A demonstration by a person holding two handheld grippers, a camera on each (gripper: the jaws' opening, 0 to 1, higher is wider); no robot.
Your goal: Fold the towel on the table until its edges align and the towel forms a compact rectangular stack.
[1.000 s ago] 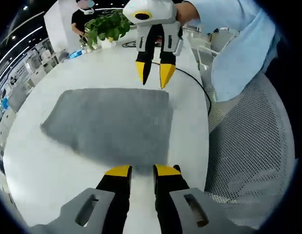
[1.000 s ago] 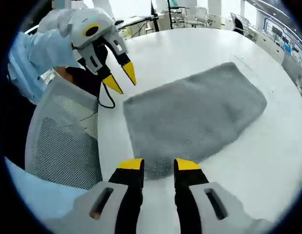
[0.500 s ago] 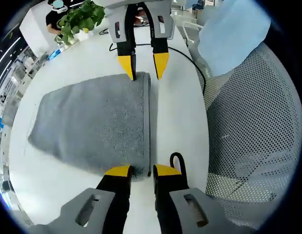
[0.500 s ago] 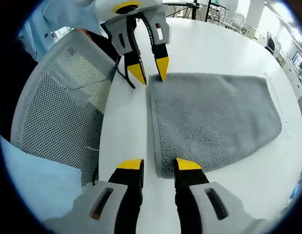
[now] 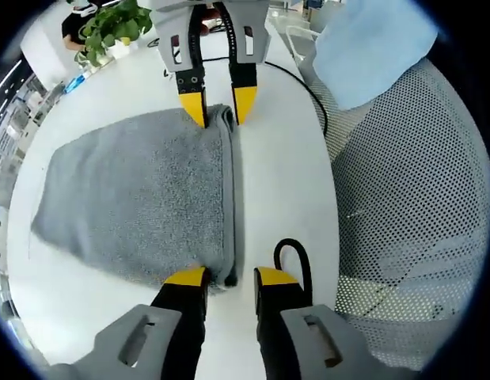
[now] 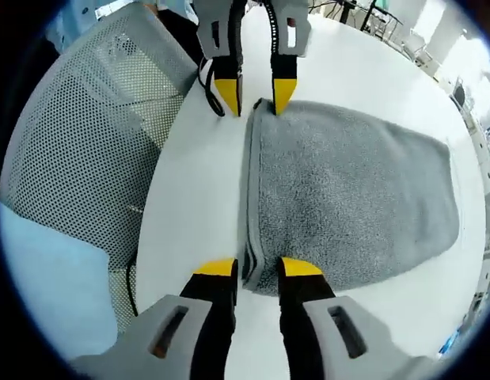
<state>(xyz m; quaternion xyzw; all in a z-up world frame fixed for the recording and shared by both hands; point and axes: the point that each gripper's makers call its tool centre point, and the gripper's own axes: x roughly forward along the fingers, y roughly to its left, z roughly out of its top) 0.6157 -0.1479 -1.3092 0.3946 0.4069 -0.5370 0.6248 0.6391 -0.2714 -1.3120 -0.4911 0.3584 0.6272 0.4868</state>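
With both tongs, left gripper (image 5: pixel 226 275) and right gripper (image 6: pixel 258 267), parted astride the towel (image 5: pixel 134 198)'s near-edge corners, I should close together and lift evenly.

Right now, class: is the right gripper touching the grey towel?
Touching. In the left gripper view, the right gripper has its open jaws astride the towel corner, with one yellow tip pressed into the pile.

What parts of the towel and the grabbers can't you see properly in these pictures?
- Towel corner: left gripper view, the fingers cover it; whether they pinch it is unclear.
- Other near corner: right gripper view, its fingers hide it likewise.
- Layers underneath: both views, hidden by the top layer.
- Black cable: left gripper view, cut off behind a finger.
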